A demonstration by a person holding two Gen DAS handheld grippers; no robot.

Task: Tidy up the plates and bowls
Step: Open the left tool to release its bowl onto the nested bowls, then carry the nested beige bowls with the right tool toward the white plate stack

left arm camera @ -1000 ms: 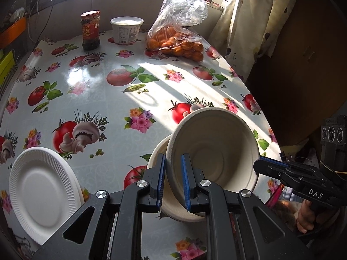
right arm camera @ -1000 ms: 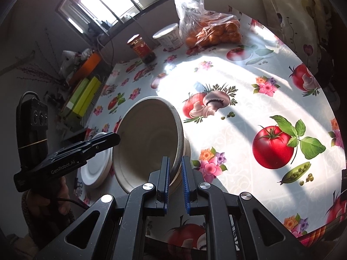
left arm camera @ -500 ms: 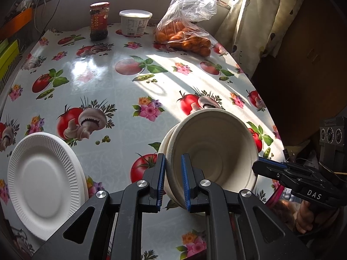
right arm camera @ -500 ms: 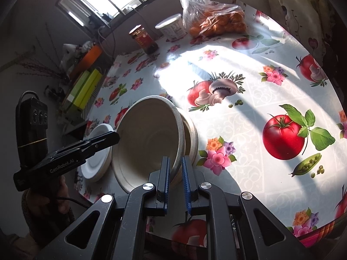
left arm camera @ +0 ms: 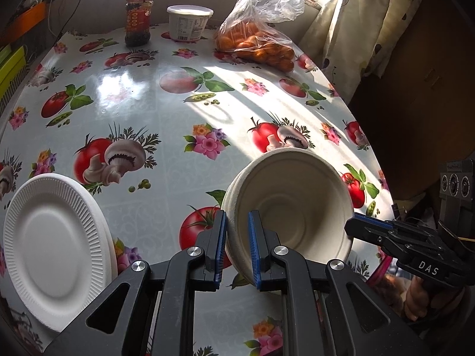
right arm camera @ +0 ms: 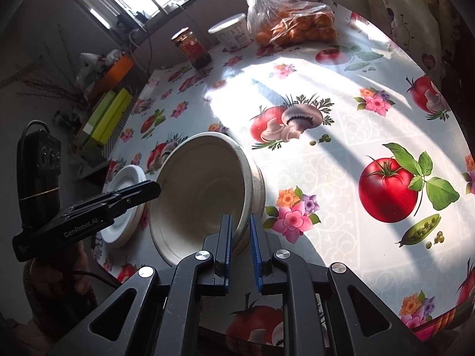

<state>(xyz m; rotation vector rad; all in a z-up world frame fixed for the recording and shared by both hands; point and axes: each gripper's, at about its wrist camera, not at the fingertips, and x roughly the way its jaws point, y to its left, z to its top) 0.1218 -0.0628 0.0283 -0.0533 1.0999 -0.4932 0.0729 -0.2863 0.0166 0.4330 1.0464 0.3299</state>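
Two nested beige paper bowls (left arm camera: 294, 207) hang tilted over the tomato-print table (left arm camera: 166, 154), their openings facing me. My left gripper (left arm camera: 237, 237) is shut on their near rim. On the opposite rim my right gripper (right arm camera: 241, 237) is shut too, and its black tip (left arm camera: 356, 227) shows at the right of the left wrist view. From the right wrist, the inner bowl (right arm camera: 204, 190) sits inside the outer bowl (right arm camera: 259, 184), and the left gripper's fingers (right arm camera: 142, 191) reach the far rim. A stack of white ribbed plates (left arm camera: 53, 246) lies left of the bowls, also seen as plates (right arm camera: 124, 207).
At the back of the table stand a dark jar with a red lid (left arm camera: 138, 19), a white tub (left arm camera: 188, 22) and a plastic bag of oranges (left arm camera: 258, 38). A flowered curtain (left arm camera: 359, 29) hangs past the right edge. Green and orange boxes (right arm camera: 107, 112) sit beyond the left side.
The bowls have tipped slightly between the two grippers, so more of the outer bowl's side shows in the right wrist view. Both grips stay the same.
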